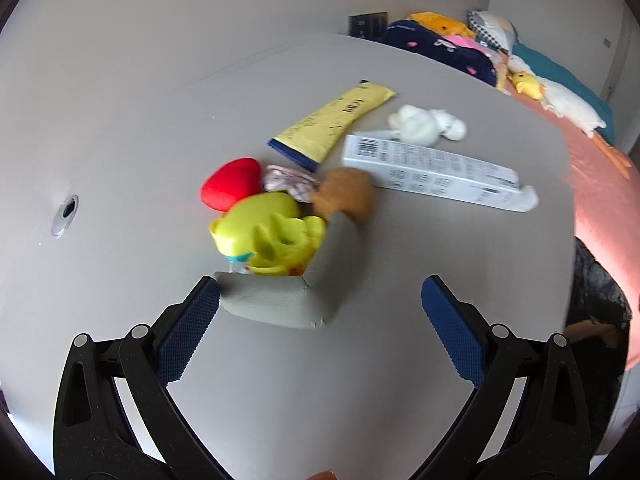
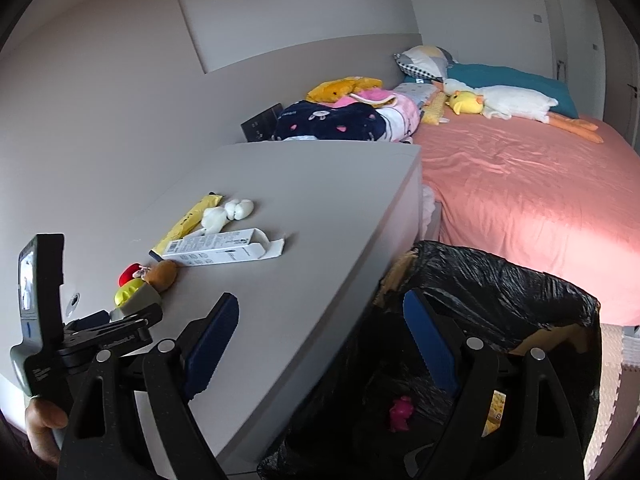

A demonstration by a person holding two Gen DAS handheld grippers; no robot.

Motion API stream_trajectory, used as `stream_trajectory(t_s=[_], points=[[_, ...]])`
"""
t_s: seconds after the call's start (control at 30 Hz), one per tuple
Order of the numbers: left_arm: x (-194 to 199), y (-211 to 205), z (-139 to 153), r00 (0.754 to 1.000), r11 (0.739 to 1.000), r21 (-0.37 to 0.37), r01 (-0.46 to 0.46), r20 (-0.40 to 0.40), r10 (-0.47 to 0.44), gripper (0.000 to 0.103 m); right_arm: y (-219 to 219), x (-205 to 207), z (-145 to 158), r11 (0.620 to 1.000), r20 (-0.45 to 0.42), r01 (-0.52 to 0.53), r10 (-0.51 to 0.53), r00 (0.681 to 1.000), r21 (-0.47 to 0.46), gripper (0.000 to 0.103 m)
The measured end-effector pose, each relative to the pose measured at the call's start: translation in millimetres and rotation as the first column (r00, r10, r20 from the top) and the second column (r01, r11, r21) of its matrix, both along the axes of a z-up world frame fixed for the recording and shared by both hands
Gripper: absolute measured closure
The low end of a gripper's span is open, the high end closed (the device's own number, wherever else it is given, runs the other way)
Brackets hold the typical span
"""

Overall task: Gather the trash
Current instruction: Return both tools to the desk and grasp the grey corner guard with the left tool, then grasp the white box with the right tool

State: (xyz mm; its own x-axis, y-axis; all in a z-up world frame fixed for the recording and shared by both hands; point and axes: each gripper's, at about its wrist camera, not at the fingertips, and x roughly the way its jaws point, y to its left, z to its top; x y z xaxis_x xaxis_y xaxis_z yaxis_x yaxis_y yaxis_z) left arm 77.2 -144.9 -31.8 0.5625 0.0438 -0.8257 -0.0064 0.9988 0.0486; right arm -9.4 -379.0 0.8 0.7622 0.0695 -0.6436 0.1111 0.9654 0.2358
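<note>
On the grey table lie a yellow wrapper, a white carton box, a crumpled white tissue, and a cluster of a red heart toy, a yellow-green toy and a brown plush in a grey holder. My left gripper is open just before the holder, its left pad touching it. My right gripper is open and empty over the table's edge and the black-lined trash bin, which holds a pink scrap.
A bed with a pink sheet lies right of the table, with plush toys, pillows and folded clothes. A round cable hole sits at the table's left. The left gripper's handle shows in the right wrist view.
</note>
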Motion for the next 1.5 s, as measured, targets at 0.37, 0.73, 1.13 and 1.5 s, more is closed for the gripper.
stream_trajectory(t_s=[0.37,0.73,1.13,1.5], points=[[5,21,-6,1.0,1.0,0.008,-0.014,0.003,0.014,0.005,10,19,-2,0.999,-0.009,-0.032,0.033,0.999,0.019,0.018],[2,23,-17,0.997,0.996,-0.06,0.064,-0.039,-0.066,0.029,39,49,2,0.993,-0.019,-0.111,0.111,0.994,-0.026,0.018],[-6,54,4,0.995,0.99,-0.101,0.101,0.003,-0.101,0.031,80,89,-6,0.972,-0.07,-0.219,0.213,0.975,-0.087,0.018],[10,96,15,0.999,0.991,-0.13,0.037,0.018,-0.035,0.032,126,137,-20,0.911,-0.154,-0.35,0.323,0.934,-0.217,0.018]])
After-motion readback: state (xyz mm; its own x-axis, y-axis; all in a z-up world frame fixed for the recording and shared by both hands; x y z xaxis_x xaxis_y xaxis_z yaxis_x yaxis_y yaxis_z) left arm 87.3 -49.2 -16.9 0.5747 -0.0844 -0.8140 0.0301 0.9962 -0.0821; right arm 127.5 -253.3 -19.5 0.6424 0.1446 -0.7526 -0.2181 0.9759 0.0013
